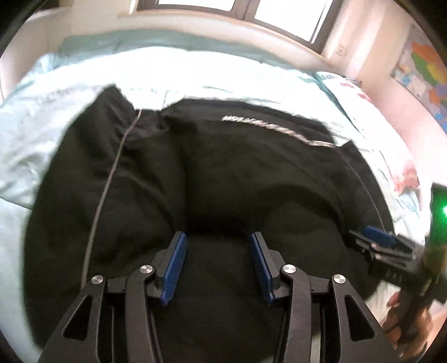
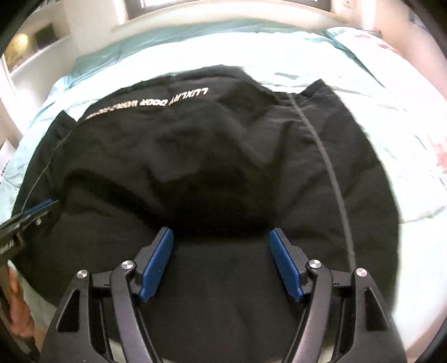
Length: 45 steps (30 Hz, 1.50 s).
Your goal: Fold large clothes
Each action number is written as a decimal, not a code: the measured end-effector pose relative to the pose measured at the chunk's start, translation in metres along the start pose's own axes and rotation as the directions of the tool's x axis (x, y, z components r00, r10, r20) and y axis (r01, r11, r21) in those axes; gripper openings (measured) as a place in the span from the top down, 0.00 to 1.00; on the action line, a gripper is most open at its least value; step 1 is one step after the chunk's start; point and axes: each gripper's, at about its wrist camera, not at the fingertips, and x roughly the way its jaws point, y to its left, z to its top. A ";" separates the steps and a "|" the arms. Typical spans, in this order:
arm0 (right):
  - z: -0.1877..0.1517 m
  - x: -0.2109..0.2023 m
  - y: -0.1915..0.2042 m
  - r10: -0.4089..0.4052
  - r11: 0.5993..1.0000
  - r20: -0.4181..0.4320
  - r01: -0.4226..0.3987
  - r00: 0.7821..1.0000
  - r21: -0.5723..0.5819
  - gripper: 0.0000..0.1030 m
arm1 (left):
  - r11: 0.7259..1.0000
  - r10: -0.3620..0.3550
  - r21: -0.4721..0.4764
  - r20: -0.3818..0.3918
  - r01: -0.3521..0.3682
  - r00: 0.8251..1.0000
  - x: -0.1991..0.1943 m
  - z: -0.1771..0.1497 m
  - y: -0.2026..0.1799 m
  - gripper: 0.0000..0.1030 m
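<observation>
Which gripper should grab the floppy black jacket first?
Probably the left gripper: its open fingers sit right over the crumpled black fabric jacket. The right gripper is open too, similarly near.

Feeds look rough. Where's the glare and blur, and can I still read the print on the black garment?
Left wrist view: the pale bedspread is blown out under the window, the black garment is crushed dark, and its white lettering is motion-smeared and unreadable. Right wrist view: same glare on the bedspread, but the lettering is partly legible, appearing upside down; edges bend from the fisheye.
</observation>
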 end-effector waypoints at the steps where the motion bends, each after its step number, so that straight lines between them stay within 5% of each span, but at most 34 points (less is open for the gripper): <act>1: 0.002 -0.010 -0.002 -0.018 1.000 0.008 0.018 1.000 -0.003 0.29 | 1.000 0.003 0.019 0.015 -0.004 1.000 -0.018 0.000 -0.005 0.52; 3: 0.002 -0.043 -0.011 -0.082 0.997 0.059 0.082 0.995 0.008 0.29 | 0.998 0.042 0.042 0.084 -0.046 0.996 -0.059 0.003 -0.016 0.51; 5: 0.006 -0.083 -0.014 -0.072 0.997 0.133 0.066 0.988 0.042 0.29 | 0.994 0.086 0.058 0.155 -0.096 0.984 -0.094 0.011 -0.029 0.37; 6: 0.007 -0.101 -0.013 -0.055 0.997 0.172 0.047 0.984 0.054 0.29 | 0.990 0.109 0.068 0.202 -0.125 0.973 -0.114 0.014 -0.036 0.29; 9: 0.018 -0.159 0.002 -0.017 0.998 0.297 0.000 0.955 0.056 0.26 | 0.985 0.106 0.091 0.338 -0.145 0.935 -0.171 0.018 -0.057 0.26; 11: 0.014 -0.194 0.012 0.005 1.000 0.366 -0.016 0.930 0.027 0.16 | 0.986 0.083 0.103 0.372 -0.130 0.925 -0.199 0.011 -0.066 0.26; 16: 0.008 -0.259 0.053 -0.002 0.999 0.515 0.022 0.857 -0.033 0.14 | 0.972 0.158 0.088 0.443 -0.218 0.883 -0.241 0.005 -0.084 0.24; 21: -0.003 -0.294 0.067 0.027 0.998 0.567 0.008 0.824 -0.059 0.07 | 0.976 0.153 0.062 0.496 -0.211 0.855 -0.272 -0.002 -0.090 0.22; 28: -0.005 -0.293 0.086 0.042 0.996 0.541 0.007 0.840 -0.088 0.07 | 0.976 0.183 0.012 0.502 -0.218 0.845 -0.272 -0.005 -0.091 0.22; 38: 0.002 -0.245 0.082 0.044 0.998 0.441 -0.022 0.897 -0.054 0.07 | 0.970 0.211 0.018 0.428 -0.241 0.879 -0.232 -0.002 -0.092 0.22; 45: 0.004 -0.226 0.073 0.045 0.999 0.397 -0.043 0.917 -0.015 0.07 | 0.976 0.203 -0.001 0.361 -0.217 0.910 -0.208 -0.001 -0.086 0.22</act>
